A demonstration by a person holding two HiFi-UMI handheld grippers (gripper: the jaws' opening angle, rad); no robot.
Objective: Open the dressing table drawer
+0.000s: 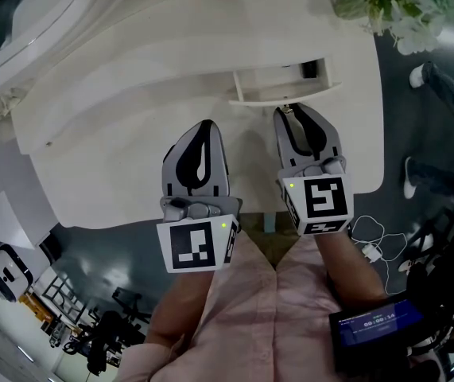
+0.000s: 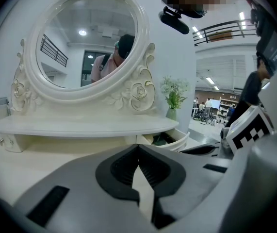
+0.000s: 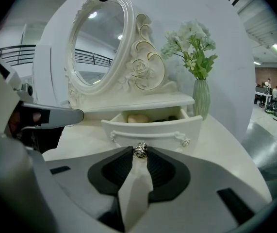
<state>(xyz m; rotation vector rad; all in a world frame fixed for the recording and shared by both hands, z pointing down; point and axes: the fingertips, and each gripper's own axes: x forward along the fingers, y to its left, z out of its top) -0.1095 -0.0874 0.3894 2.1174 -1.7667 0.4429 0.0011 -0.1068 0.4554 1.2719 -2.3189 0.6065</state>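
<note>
The white dressing table [image 1: 107,142] has a small drawer [image 1: 278,86] under its shelf, and the drawer stands pulled out. In the right gripper view the drawer front [image 3: 153,129] shows a small metal rose knob [image 3: 140,150] in the middle. My right gripper [image 3: 140,153] is shut on that knob at its tips, reaching in from the table's near side [image 1: 292,110]. My left gripper [image 1: 208,124] hovers over the tabletop left of the drawer, shut with nothing between its jaws [image 2: 138,148]. Pale and dark items lie inside the drawer [image 3: 138,118].
An oval mirror [image 2: 87,42] in an ornate white frame stands on the shelf. A green vase of white flowers [image 3: 200,98] sits right of the drawer. A person's shoes and legs [image 1: 441,94] stand beyond the table's right edge. Cables [image 1: 370,241] lie on the floor.
</note>
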